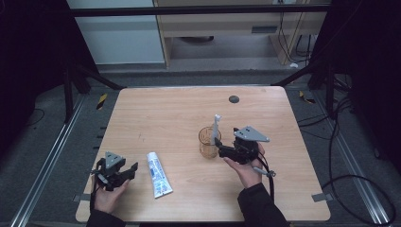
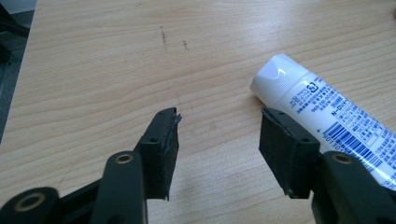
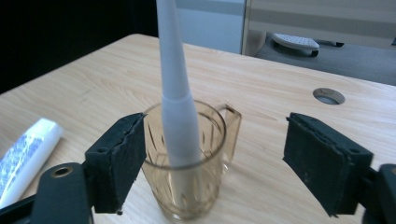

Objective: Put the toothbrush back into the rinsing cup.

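Mug handle [image 3: 232,122], seemingly, beside open right hand-held gripper [image 3: 212,158].

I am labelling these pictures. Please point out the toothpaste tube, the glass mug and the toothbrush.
toothpaste tube [image 1: 158,174], high view, middle of the tube body.
glass mug [image 3: 187,186], right gripper view, front wall, lower part.
toothbrush [image 3: 175,79], right gripper view, white handle above the mug rim.

Black tongs [image 1: 218,147], grey three-cornered plates, brass-looking rivets, apparently dark sleeves [image 1: 259,204].
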Tool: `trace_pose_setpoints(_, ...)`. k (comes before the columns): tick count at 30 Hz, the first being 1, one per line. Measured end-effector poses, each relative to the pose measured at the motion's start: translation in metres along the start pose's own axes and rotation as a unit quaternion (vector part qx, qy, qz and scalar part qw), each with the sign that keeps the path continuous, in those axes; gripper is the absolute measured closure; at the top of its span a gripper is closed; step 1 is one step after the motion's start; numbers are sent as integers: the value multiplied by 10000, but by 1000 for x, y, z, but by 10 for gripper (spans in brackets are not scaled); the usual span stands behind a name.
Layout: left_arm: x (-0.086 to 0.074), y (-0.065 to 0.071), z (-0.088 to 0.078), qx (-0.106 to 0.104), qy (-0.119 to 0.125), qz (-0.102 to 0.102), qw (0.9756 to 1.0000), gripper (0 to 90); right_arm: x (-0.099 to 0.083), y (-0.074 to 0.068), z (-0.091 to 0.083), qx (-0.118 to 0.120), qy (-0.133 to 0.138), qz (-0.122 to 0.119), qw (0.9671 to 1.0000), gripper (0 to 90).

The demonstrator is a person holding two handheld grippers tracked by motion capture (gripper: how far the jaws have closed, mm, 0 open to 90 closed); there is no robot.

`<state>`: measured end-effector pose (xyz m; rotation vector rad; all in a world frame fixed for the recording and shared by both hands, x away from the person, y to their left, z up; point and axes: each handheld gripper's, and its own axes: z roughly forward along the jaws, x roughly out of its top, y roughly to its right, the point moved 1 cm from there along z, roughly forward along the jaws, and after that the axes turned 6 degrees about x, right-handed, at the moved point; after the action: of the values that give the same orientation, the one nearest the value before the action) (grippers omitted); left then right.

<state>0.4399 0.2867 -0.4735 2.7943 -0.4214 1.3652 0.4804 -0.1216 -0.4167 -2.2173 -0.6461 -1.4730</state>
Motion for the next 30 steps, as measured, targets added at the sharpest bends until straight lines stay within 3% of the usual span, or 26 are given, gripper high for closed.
trace_pose_setpoints(5,-1,2,-1,-63,4,23,10000,546,-11,11,-17,-103,-163,-227,9996,186)
trace_pose_setpoints(10,-1,6,-1,-210,-48,71,9997,620,-29,27,-37,-219,-256,-91,9994,223)
trace_pose_setpoints(15,-2,11,1,-302,-185,213,9991,723,-43,42,-48,-461,-367,-155,9981,282)
trace_pose_setpoints(17,-2,13,2,-364,-263,278,9986,752,-46,44,-49,-424,-400,-150,9982,295)
trace_pose_setpoints(22,-4,23,3,-675,-453,375,9960,877,-58,50,-52,-519,-625,-256,9964,339)
trace_pose_setpoints(30,-7,41,0,-1054,-743,694,9892,897,-63,54,-60,-634,-581,-357,9957,343)
